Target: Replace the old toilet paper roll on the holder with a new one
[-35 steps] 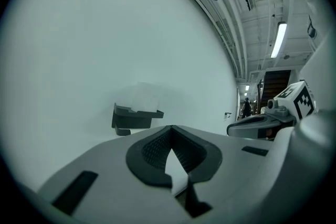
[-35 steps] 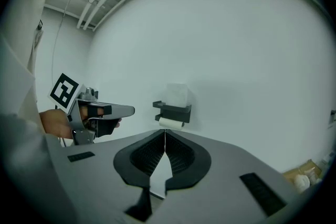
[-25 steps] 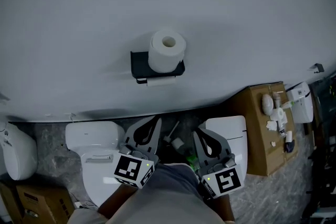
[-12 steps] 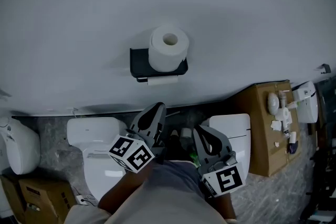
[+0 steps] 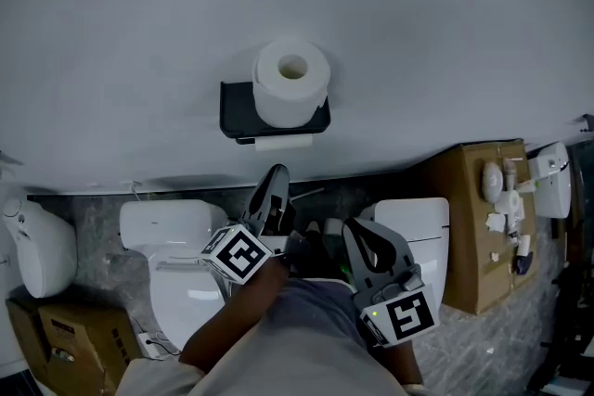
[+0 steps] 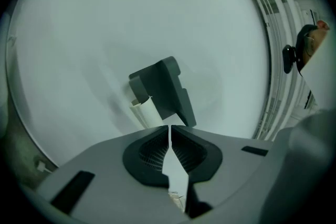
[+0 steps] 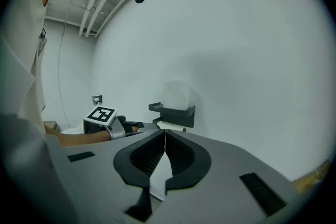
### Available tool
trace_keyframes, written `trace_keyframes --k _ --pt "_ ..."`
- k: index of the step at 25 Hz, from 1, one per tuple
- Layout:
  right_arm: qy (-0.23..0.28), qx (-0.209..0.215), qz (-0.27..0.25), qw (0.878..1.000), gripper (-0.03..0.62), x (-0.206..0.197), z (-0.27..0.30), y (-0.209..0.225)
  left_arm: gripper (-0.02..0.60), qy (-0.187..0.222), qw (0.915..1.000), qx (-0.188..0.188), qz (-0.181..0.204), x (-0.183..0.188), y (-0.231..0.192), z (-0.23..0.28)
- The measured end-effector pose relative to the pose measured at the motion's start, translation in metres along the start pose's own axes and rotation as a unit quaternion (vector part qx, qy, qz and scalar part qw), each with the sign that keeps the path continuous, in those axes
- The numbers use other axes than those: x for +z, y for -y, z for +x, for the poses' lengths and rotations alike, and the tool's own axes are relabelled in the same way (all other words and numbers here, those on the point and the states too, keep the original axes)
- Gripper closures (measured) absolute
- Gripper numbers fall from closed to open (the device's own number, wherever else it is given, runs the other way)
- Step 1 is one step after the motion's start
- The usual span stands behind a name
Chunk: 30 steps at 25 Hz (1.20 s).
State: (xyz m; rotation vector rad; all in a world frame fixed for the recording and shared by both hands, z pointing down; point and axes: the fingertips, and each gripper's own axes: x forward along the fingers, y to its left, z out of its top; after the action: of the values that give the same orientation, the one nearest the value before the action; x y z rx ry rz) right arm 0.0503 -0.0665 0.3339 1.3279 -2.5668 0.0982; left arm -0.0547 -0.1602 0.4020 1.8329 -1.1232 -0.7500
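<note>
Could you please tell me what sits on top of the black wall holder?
A full white toilet paper roll stands on end on the black holder. It hides the holder's top surface beneath.

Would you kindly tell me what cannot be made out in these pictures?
- Head view: old roll, mostly hidden under the holder; paper left unclear.
- Right gripper view: full roll, blurred against the wall.
- Head view: items on the cardboard box, too small to name.

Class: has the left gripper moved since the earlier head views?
Yes. The left gripper has rolled and moved up the picture, closer to the black holder.
</note>
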Motion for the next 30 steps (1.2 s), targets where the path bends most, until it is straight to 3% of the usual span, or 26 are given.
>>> trace_keyframes --k 3,5,7,10,11,18,25,30 --pt "0.0 0.006 -0.002 1.0 0.577 -0.002 0.003 0.005 0.577 0.023 0.998 -0.002 -0.06 -0.003 -0.008 0.009" --pt "-0.005 0.009 -0.003 1.0 0.577 -0.005 0.005 0.009 0.575 0.049 0.9922 -0.026 -0.112 -0.001 -0.004 0.015" --pt "-0.011 0.012 -0.002 1.0 0.577 -0.007 0.006 0.012 0.575 0.073 0.9873 -0.037 -0.137 0.003 -0.004 0.02" --pt "-0.017 0.017 0.001 1.0 0.577 -0.009 0.008 0.018 0.46 0.086 0.9831 -0.034 -0.158 0.005 -0.01 0.025" --pt "-0.018 0.019 0.001 1.0 0.577 -0.009 0.008 0.019 0.448 0.09 0.9815 -0.032 -0.166 0.005 -0.012 0.027" --pt "-0.022 0.025 -0.001 0.999 0.577 -0.014 0.008 0.028 0.343 0.121 0.9734 -0.028 -0.192 0.012 -0.025 0.037" --pt "-0.022 0.026 -0.003 0.999 0.577 -0.012 0.01 0.042 0.344 0.146 0.9646 -0.024 -0.218 0.02 -0.037 0.047" --pt "-0.032 0.023 -0.002 0.999 0.577 -0.014 0.01 0.052 0.344 0.147 0.9651 -0.029 -0.215 0.019 -0.036 0.057"
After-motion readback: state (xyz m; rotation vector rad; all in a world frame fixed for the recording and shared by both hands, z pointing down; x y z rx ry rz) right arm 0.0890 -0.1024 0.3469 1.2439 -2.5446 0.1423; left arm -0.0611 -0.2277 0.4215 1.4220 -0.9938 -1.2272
